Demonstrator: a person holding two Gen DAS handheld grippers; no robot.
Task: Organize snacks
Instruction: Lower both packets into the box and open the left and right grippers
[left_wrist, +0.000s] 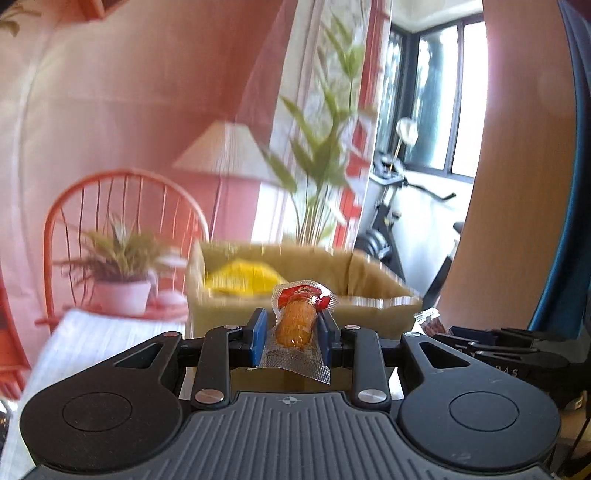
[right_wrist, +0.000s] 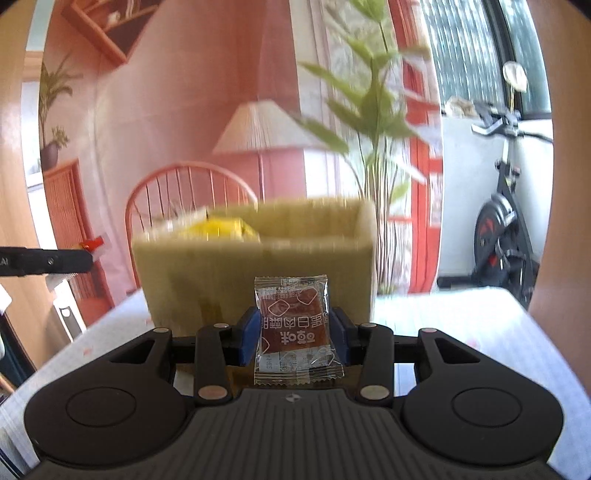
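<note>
Two snacks in hand. Our left gripper (left_wrist: 291, 332) pinches an orange sausage-like snack (left_wrist: 297, 321) in clear wrap; our right gripper (right_wrist: 293, 332) clamps a flat brown sachet (right_wrist: 293, 328). Both sit near the olive box (right_wrist: 255, 266) (yellow packet (right_wrist: 218, 229) inside). Risk: slick film slipping before the rim.
</note>
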